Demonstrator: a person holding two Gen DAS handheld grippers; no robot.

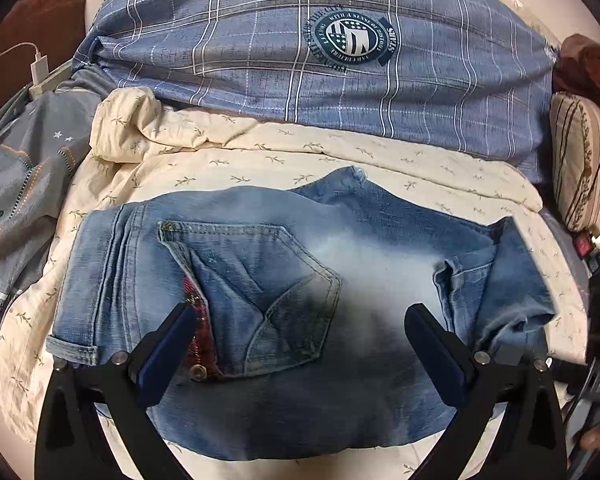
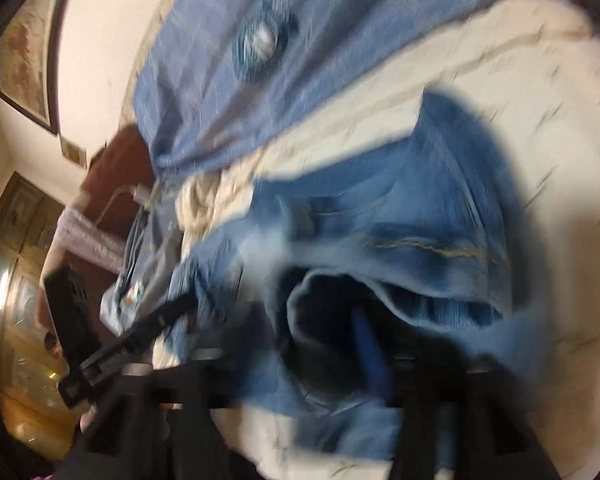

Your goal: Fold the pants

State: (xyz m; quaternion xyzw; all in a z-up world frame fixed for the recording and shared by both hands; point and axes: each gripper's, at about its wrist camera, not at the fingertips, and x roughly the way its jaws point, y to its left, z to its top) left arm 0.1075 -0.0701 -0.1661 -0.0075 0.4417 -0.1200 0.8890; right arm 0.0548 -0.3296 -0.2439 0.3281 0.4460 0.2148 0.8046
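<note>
A: How far along were the jeans (image 1: 260, 280)?

B: Well along, I judged. They lay on the cream sheet (image 1: 260, 152) of the bed as a compact bundle, back pocket (image 1: 268, 296) up and a hem (image 1: 496, 280) showing at the right. At most a last fold or some tidying seemed left.

A: And the left claw (image 1: 300, 344)?

B: It hung above the bundle with its jaws standing wide apart and nothing between them.

A: The right claw (image 2: 284, 364)?

B: Its own view was badly smeared. A blue pad (image 2: 370, 356) showed low in the frame with denim bunched close around it, but I could not tell whether the jaws pressed on the cloth or stood clear.

A: What did each view give that the other lacked?

B: The left view gave the bundle's whole outline, sharply, with the blue checked quilt (image 1: 320, 40) behind. The right view gave the wall (image 2: 100, 40), a framed picture (image 2: 24, 52) and the other tool from the side.
</note>
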